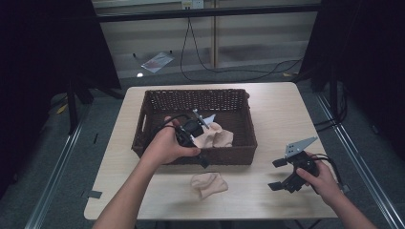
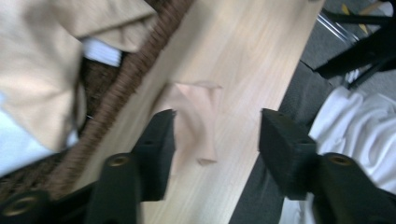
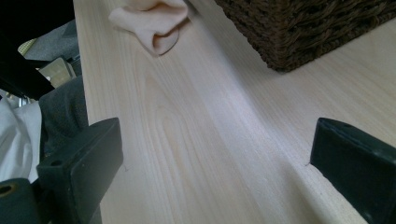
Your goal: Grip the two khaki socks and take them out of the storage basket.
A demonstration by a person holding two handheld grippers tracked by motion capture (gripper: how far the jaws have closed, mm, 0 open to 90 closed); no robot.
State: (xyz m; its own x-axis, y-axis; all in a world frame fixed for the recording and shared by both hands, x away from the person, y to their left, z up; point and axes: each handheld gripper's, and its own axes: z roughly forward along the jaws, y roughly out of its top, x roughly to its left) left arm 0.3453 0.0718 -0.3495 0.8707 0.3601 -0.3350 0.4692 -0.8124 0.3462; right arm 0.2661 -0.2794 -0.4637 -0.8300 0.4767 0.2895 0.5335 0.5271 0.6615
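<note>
A dark wicker basket [image 1: 239,102] stands mid-table with a beige cloth [image 1: 217,136] lying inside it. A second beige cloth [image 1: 208,184] lies crumpled on the table in front of the basket. My left gripper [image 1: 198,157] is held over the basket's front wall and points back toward the person. In the left gripper view its jaws [image 2: 217,135] are open with nothing between them, and the table cloth [image 2: 196,121] lies farther off below. My right gripper [image 1: 277,174] hovers open and empty over the table at the front right, its wide-apart jaws [image 3: 217,154] framing bare wood.
The basket rim [image 2: 121,88] runs beside my left jaws, with beige cloth [image 2: 42,70] and a white item [image 2: 100,51] inside. In the right gripper view the basket corner [image 3: 303,28] and the loose cloth [image 3: 152,21] lie ahead. Light wooden table [image 1: 277,119]; cables lie on the floor behind.
</note>
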